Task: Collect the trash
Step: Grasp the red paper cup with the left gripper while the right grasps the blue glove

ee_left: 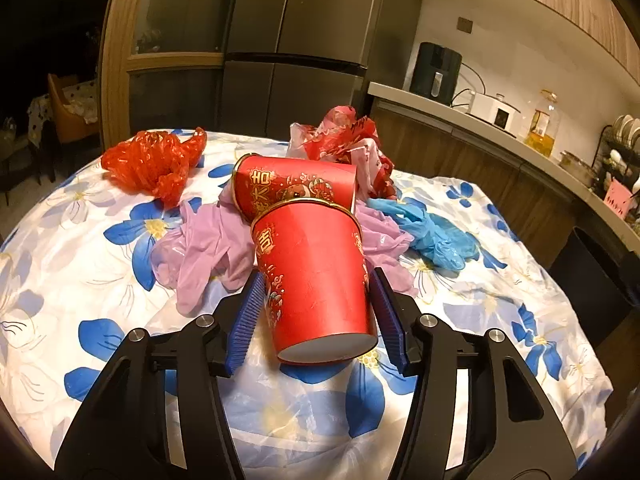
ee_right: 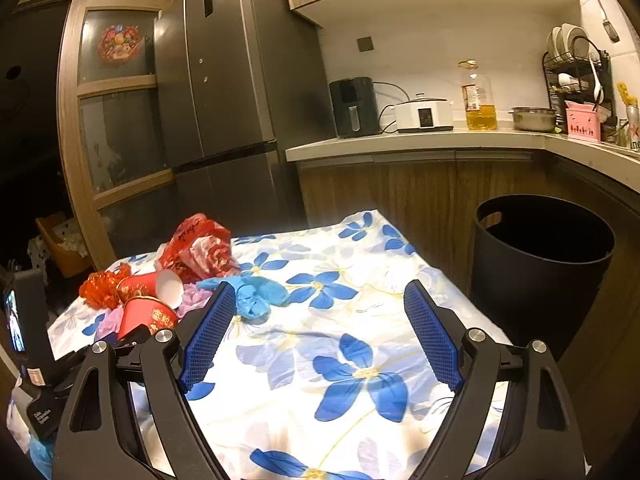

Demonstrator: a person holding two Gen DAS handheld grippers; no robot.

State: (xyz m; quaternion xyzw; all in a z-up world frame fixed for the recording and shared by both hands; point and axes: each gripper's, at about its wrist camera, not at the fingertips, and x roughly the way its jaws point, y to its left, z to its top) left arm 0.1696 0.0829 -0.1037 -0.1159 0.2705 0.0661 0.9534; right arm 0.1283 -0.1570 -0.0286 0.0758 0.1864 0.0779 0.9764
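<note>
Cup (ee_left: 320, 276) lay on its side between the left gripper's (ee_left: 318, 312) part-closed jaws, base toward the camera; right gripper (ee_right: 320, 332) gaped empty, farther off.

Cups (ee_left: 316, 280): red paper, smooth, gilt print. Bags (ee_left: 156, 162): thin crinkled plastic, glossy. Gloves (ee_left: 428, 232): soft matt rubber-like film, wrinkled. Cloth (ee_left: 100, 280) over counter: satiny fabric, slight sheen. Left tool (ee_left: 316, 316) pads (ee_left: 248, 320): ribbed blue rubber; frame matt black plastic. Bin (ee_right: 544, 264): matt black plastic. Fridge (ee_right: 240, 80): brushed metal.
</note>
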